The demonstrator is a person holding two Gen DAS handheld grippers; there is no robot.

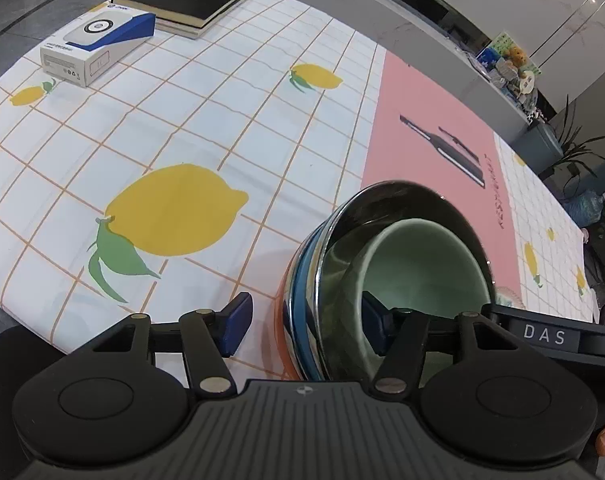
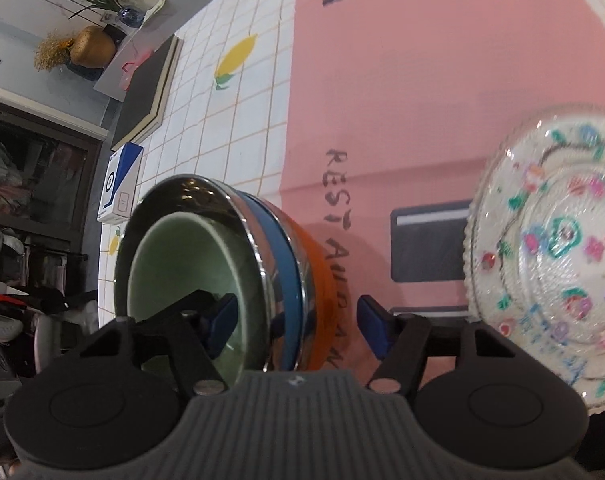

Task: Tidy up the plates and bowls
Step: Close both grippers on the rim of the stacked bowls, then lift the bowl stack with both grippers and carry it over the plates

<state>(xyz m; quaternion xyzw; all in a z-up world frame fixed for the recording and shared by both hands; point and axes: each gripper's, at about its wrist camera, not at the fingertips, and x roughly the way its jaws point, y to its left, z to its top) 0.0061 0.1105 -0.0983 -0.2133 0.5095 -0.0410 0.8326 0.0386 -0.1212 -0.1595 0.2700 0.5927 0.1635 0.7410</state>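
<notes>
Left wrist: left gripper is straddling the stack's rim, jaws gaping, pads not pressing. Right gripper is straddling the opposite rim, also unclamped; stack is sitting on the pink mat, glass plate beside.

The left gripper has a dark grey ribbed housing with a small round emblem at its front edge. On each side of the housing sits a matte black round disc with a shallow circular recess. Black linkage arms run forward from silver rivet pins to two fingers tipped with blue pads. Beside it, a black bar carries the pale letters "DAS" on a grey label. A fingertip shows at the lower right edge.

The right gripper is built the same: grey ribbed housing, twin black discs, black linkage arms with silver pins, and blue pads on both fingers.
</notes>
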